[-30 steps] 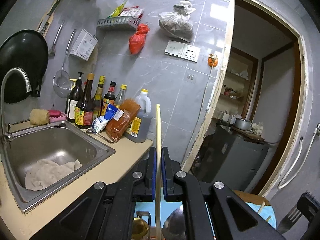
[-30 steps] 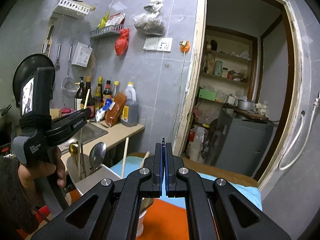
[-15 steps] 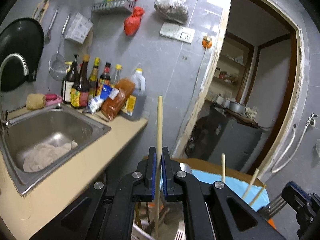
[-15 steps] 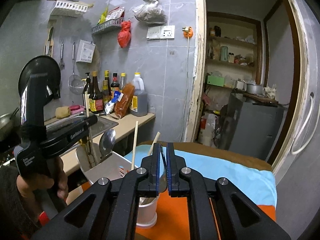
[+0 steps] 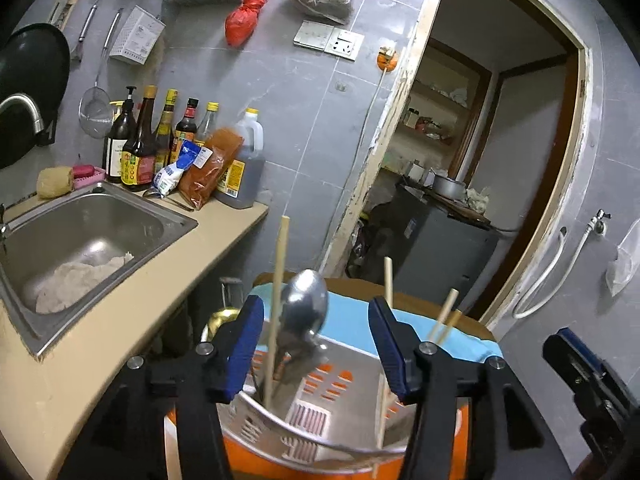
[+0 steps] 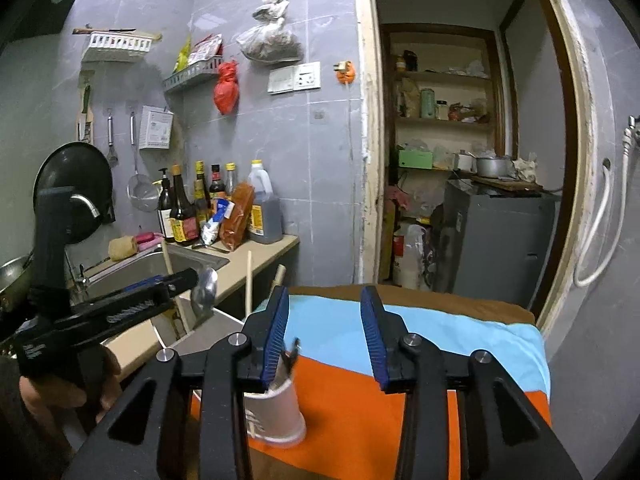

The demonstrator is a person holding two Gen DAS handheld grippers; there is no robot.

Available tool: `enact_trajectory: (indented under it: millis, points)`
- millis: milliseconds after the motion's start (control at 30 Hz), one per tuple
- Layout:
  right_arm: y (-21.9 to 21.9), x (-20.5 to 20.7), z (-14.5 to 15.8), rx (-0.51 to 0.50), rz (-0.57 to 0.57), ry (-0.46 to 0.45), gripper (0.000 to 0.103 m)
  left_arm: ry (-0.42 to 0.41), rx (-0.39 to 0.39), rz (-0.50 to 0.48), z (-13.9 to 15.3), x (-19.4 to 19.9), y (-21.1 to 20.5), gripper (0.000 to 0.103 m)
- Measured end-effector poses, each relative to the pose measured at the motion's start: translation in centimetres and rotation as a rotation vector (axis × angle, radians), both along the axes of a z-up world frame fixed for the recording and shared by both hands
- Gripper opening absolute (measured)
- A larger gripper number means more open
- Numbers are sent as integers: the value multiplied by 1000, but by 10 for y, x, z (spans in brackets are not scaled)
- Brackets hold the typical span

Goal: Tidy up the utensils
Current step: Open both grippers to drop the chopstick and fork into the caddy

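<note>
Grey tiled wall [image 5: 304, 120] at back, white switch-and-socket plate [image 5: 329, 40] high on it. Beige counter [image 5: 120, 304] along left, steel sink [image 5: 86, 236] set in, curved tap [image 5: 22, 108] at far left edge. Row of sauce bottles [image 5: 156, 144] at counter's far end against wall. Worn wooden door frame [image 5: 384, 140] right of centre, opening onto dim pantry with shelves [image 6: 442, 120], grey cabinet [image 6: 496, 240] below. Blue-and-orange cloth [image 6: 440, 344] on near surface
</note>
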State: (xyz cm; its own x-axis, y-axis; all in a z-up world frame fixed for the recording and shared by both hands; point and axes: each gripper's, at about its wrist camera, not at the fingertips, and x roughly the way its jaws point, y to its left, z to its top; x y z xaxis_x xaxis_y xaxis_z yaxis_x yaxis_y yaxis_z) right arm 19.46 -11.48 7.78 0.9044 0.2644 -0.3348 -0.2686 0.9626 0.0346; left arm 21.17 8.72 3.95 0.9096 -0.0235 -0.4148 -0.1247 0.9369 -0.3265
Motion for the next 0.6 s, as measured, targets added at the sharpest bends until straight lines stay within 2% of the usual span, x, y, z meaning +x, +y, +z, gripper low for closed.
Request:
enact_trajectory:
  millis: [100,200,267,367,433,567,600]
  points:
    - [-13,-4,-3,9,-21,11,34,8,0,-5,2,-7,-7,62]
    - [-29,-10,-4,29,-50,11,46,-8,16,-7,8,-18,-18,76]
    - [-39,-15,-4,33,-67,5,49,-12,35,-7,12,-24,-25,87]
    - [-52,-22,-3,41,-90,-1,58,-27,69,-19,18,-35,-38,99]
    - [-62,-28,-1,46,-104,-9,66,-35,101,-21,21,-43,-49,103]
    - [-80,-40,1,47,-137,-22,77,-43,139,-34,25,-58,-66,103]
    - [-83,-43,1,47,-145,-25,83,-41,145,-37,25,-60,-68,103]
